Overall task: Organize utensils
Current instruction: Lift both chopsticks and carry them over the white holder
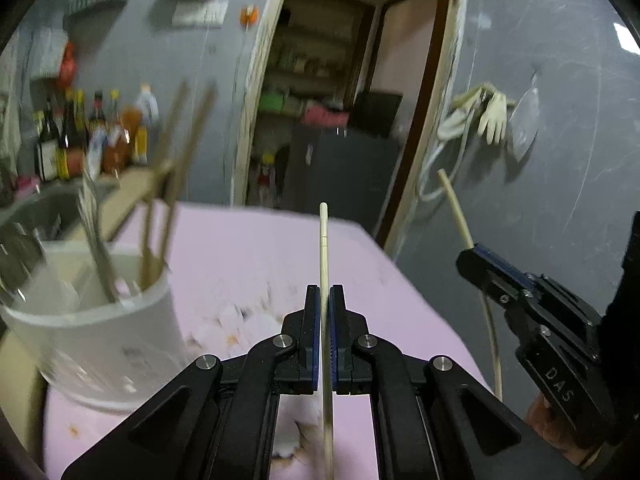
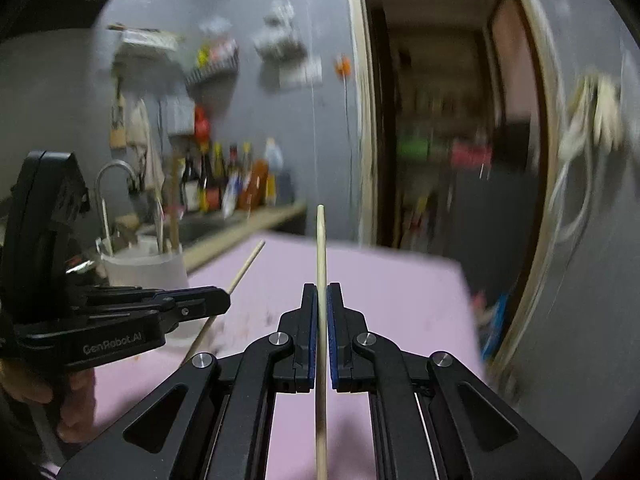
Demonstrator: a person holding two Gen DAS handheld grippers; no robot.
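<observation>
Pink table, grey wall behind. Left gripper clamped on one chopstick, right gripper clamped on another, both above table. White holder left, holding utensils.

A pink-covered table spreads out beneath and ahead of the fingers. On it, left of the left fingers, stands a white utensil holder. Stains mark the cloth nearby.
</observation>
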